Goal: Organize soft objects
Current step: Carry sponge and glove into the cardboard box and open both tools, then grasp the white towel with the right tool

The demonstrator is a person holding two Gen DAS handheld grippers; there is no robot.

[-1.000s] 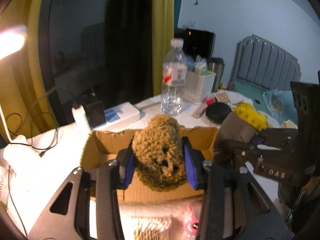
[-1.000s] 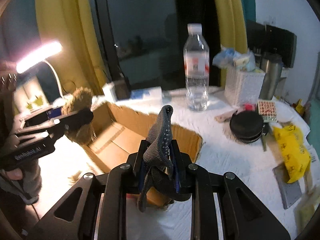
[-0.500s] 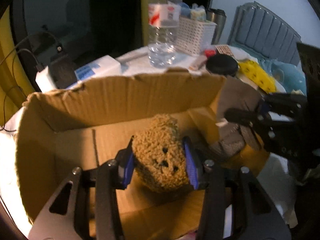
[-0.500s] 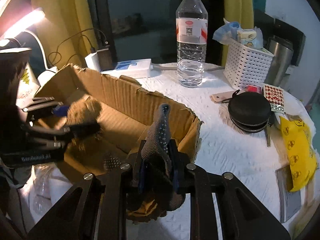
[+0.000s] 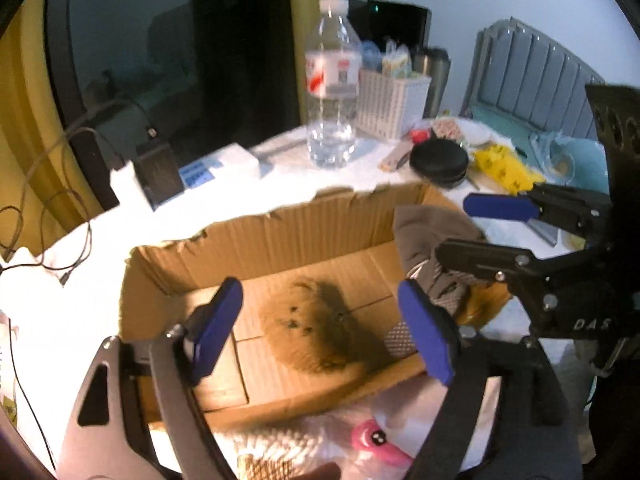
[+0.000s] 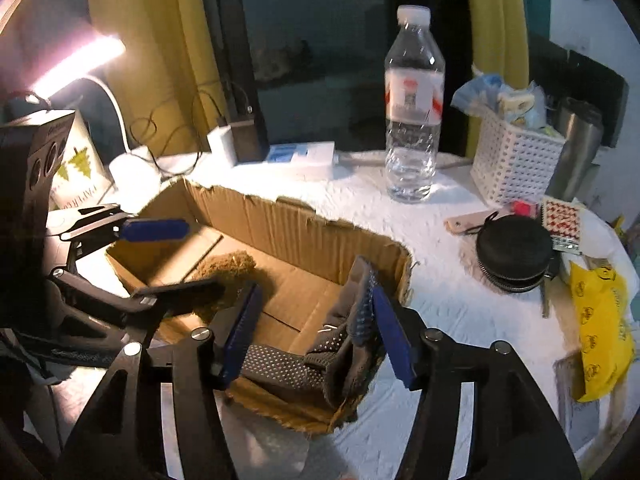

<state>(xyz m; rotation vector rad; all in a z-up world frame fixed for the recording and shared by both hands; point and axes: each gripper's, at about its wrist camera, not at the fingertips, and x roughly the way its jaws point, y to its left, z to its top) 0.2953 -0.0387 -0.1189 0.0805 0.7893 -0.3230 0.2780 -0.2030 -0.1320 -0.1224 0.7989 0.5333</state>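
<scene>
An open cardboard box (image 5: 280, 236) (image 6: 288, 220) stands on the white table. A brown woolly soft toy (image 5: 316, 328) (image 6: 224, 268) lies on the box floor. A grey dotted glove (image 6: 340, 336) (image 5: 432, 248) lies in the box's right end, draped against its wall. My left gripper (image 5: 324, 332) is open above the toy, not touching it. My right gripper (image 6: 316, 332) is open, its blue pads (image 6: 390, 332) on either side of the glove, which rests loose between them.
A water bottle (image 6: 414, 112), a white basket (image 6: 516, 160), a black round case (image 6: 514, 256), a yellow bag (image 6: 600, 320) and a charger with cables (image 5: 158, 172) stand around the box. A white and pink plush (image 5: 360, 440) lies in front of the box.
Both grippers lowered into the box and opened. The brown toy dropped from the left gripper onto the box floor; the glove was let go by the right gripper.
</scene>
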